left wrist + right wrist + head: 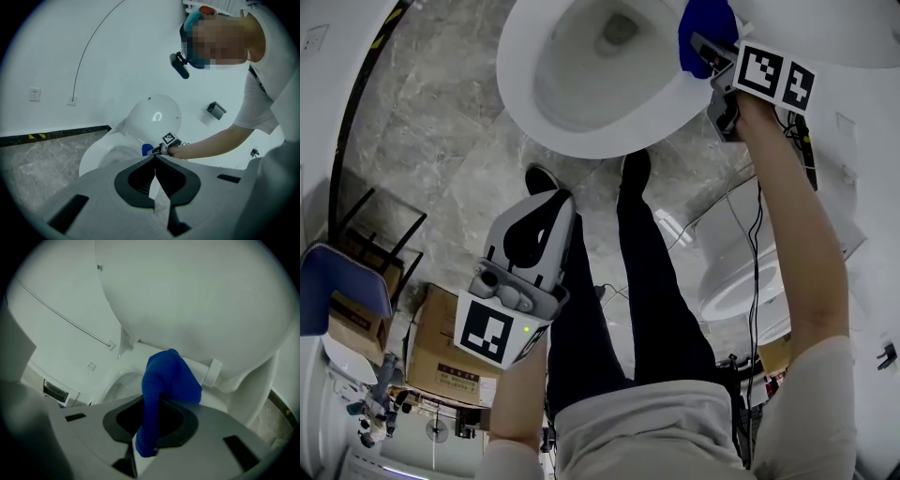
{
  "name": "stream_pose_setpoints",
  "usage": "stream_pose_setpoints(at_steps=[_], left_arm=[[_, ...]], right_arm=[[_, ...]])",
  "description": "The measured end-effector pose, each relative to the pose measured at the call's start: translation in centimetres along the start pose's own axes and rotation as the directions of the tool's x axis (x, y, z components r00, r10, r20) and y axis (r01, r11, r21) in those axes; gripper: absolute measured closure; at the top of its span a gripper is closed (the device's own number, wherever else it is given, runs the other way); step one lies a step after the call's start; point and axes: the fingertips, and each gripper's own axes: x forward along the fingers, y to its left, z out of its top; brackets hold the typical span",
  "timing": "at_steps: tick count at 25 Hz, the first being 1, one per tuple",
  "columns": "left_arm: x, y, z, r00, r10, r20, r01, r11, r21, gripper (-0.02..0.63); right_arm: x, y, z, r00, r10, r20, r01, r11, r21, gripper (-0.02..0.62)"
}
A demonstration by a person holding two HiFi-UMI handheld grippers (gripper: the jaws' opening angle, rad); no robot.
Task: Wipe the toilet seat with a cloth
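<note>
In the left gripper view we saw the left hand-held gripper with its jaws pressed together and nothing between them. Behind it stood the white toilet seat, with the lid raised against the wall. The right hand-held gripper reached to the far side of the seat, with a blue cloth at its front. A socket sat on the wall at the left.

The head view's top edge cuts off the back of the toilet seat and part of the blue cloth. In the right gripper view the cloth hides where the jaws meet. Print on the cardboard box is too small to read.
</note>
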Motion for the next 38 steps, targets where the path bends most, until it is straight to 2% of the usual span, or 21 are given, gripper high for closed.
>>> stream_pose_setpoints(at_steps=[22, 28, 31, 38], left_arm=[[-1.8, -1.9, -0.9, 0.999, 0.033, 0.038, -0.034, 0.999, 0.020, 0.598], [-2.5, -0.2, 0.0, 0.998, 0.040, 0.048, -0.040, 0.999, 0.019, 0.598], [-2.6, -0.7, 0.1, 0.998, 0.041, 0.052, -0.042, 0.999, 0.021, 0.598], [-4.0, 1.6, 1.6, 0.997, 0.038, 0.065, -0.040, 0.999, 0.024, 0.598]], right_arm=[[0.1, 0.0, 0.3, 1.000, -0.011, 0.007, 0.012, 0.998, -0.054, 0.543], [1.0, 0.6, 0.4, 1.000, -0.024, 0.008, 0.024, 0.998, -0.054, 0.543], [0.5, 0.5, 0.5, 0.999, -0.030, 0.014, 0.030, 0.998, -0.056, 0.543], [0.8, 3.0, 1.3, 0.998, -0.050, 0.033, 0.054, 0.994, -0.099, 0.544]])
